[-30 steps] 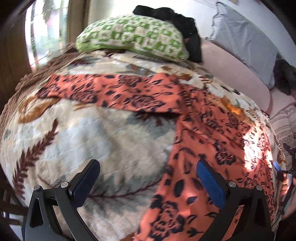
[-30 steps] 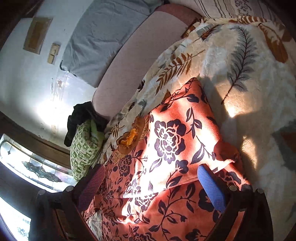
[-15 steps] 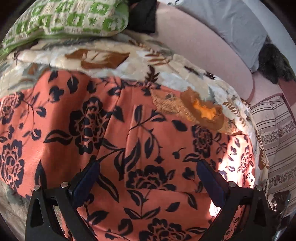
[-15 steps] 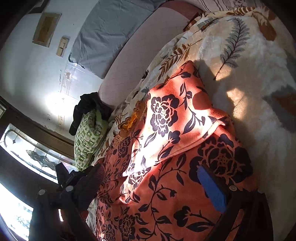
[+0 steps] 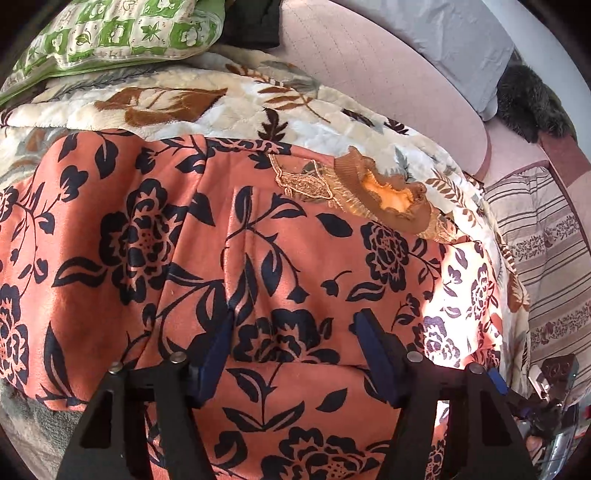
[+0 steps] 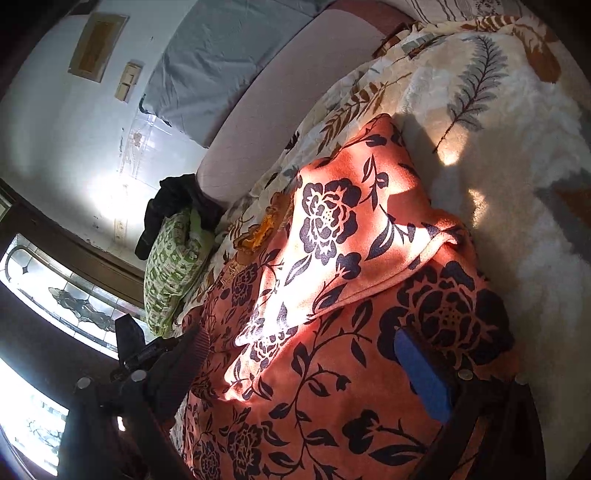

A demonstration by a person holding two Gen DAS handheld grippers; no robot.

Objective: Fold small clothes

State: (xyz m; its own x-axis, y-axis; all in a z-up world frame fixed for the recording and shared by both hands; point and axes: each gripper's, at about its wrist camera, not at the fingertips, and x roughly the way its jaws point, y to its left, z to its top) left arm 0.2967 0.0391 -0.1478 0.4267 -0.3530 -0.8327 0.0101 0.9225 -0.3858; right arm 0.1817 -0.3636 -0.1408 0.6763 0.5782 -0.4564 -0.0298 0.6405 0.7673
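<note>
An orange garment (image 5: 140, 236) with a black flower print lies spread on the leaf-patterned blanket (image 5: 155, 107), its brown frilled neckline (image 5: 388, 199) at the far side. My left gripper (image 5: 295, 332) points down onto the cloth below the neckline. Its jaws are closing, with a low bulge of the fabric between the blue pads (image 5: 373, 347). In the right wrist view the same garment (image 6: 325, 229) shows a sunlit folded-over flap. There my right gripper (image 6: 303, 362) stands wide open just above the cloth, nothing pinched between its fingers.
A green-and-white pillow (image 5: 122, 33) and dark clothes (image 5: 255, 18) lie at the head of the bed. A pink cushion (image 5: 369, 66) and a grey pillow (image 5: 461, 40) line the far side. A striped cover (image 5: 546, 251) sits right. A window (image 6: 55, 291) is at left.
My left gripper swept from the blanket's bare part over onto the garment near the neckline, tipped downward, and its jaws came closer together. The right gripper sank slightly toward the cloth, still open.
</note>
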